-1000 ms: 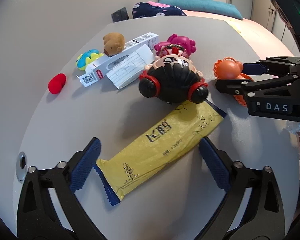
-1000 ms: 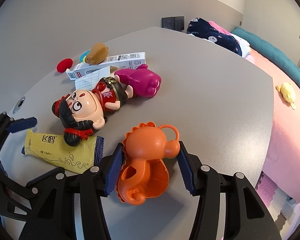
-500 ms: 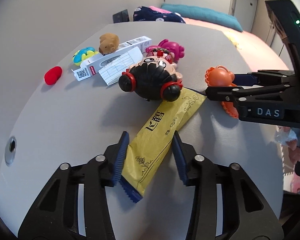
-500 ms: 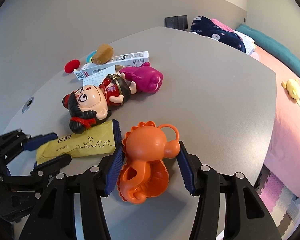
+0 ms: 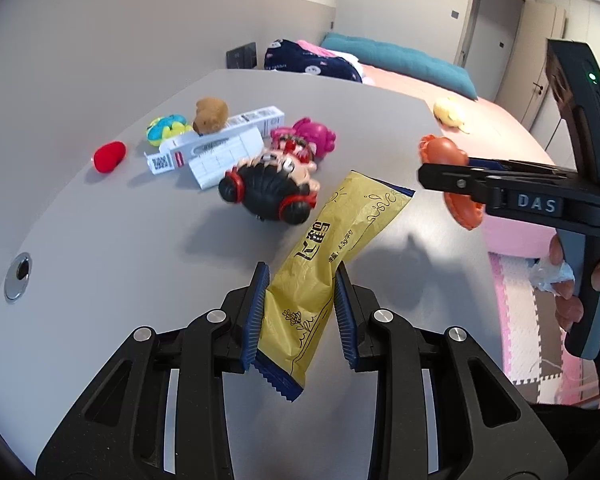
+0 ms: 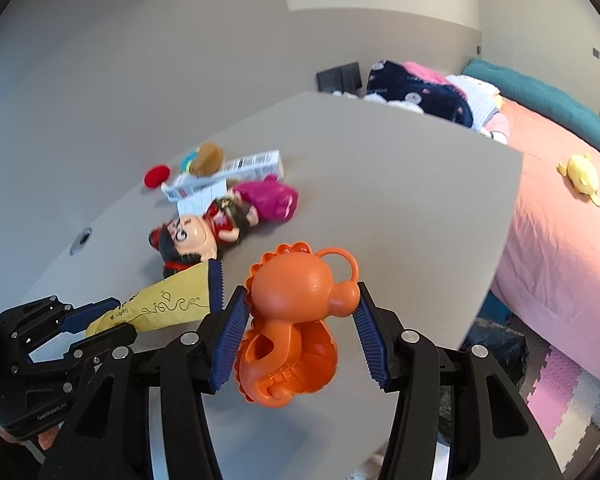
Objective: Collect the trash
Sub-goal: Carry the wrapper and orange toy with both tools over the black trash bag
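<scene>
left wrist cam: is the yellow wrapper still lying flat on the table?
No, the yellow wrapper sits between the left gripper's closing pads, tilted up off the table.

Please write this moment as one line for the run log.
left gripper: jaws closing on yellow wrapper | right gripper: holds orange toy | both lifted off table

Left hand-held gripper (image 5: 300, 312): angled downward, jaws closing, blue pads pressing a yellow wrapper (image 5: 324, 264) between them. Right hand-held gripper (image 6: 300, 320): angled downward, pads clamped on an orange toy (image 6: 296, 320); fingers (image 5: 572, 308) wrap its handle.
</scene>
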The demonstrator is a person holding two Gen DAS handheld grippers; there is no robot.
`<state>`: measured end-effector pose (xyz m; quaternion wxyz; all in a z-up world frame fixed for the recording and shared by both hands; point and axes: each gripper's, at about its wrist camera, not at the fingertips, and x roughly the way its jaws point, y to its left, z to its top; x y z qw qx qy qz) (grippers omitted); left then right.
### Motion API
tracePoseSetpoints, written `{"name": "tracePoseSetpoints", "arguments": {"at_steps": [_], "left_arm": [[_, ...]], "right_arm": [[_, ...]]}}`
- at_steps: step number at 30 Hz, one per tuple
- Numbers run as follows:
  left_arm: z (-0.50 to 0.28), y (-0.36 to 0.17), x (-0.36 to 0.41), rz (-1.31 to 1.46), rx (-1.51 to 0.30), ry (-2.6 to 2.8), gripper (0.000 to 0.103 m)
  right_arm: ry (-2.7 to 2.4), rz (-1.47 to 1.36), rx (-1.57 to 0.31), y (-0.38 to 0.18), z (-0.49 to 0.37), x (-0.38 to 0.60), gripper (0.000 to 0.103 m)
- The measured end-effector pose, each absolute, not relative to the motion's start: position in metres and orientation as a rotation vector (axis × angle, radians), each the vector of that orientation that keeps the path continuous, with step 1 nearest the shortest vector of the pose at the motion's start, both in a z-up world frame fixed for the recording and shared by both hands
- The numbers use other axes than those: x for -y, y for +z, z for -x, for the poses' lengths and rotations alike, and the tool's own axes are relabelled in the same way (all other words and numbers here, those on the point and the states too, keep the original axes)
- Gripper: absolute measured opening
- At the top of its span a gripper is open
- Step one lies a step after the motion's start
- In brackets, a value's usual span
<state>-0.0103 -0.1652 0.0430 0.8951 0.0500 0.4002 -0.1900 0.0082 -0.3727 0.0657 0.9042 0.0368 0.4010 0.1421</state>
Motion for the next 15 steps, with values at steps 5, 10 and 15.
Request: {"name": "tracePoseSetpoints", "arguments": {"at_steps": [5, 10, 15], "left_arm": [[0.002, 0.056, 0.185, -0.106, -0.811, -0.404, 0.032], [-0.008, 0.063, 0.213, -0.125, -0.796, -0.437, 0.032], [-0.016, 0.066, 0.243, -0.139, -0.792, -0.484, 0.032]], "right_arm": [[0.272, -0.096, -0.795, 0.083, -0.004, 0.395, 0.054], [0.233, -0.114, -0.775, 0.092, -0.001, 0.424, 0.054], [0.191, -0.130, -0.765, 0.095, 0.003, 0.452, 0.054]]}}
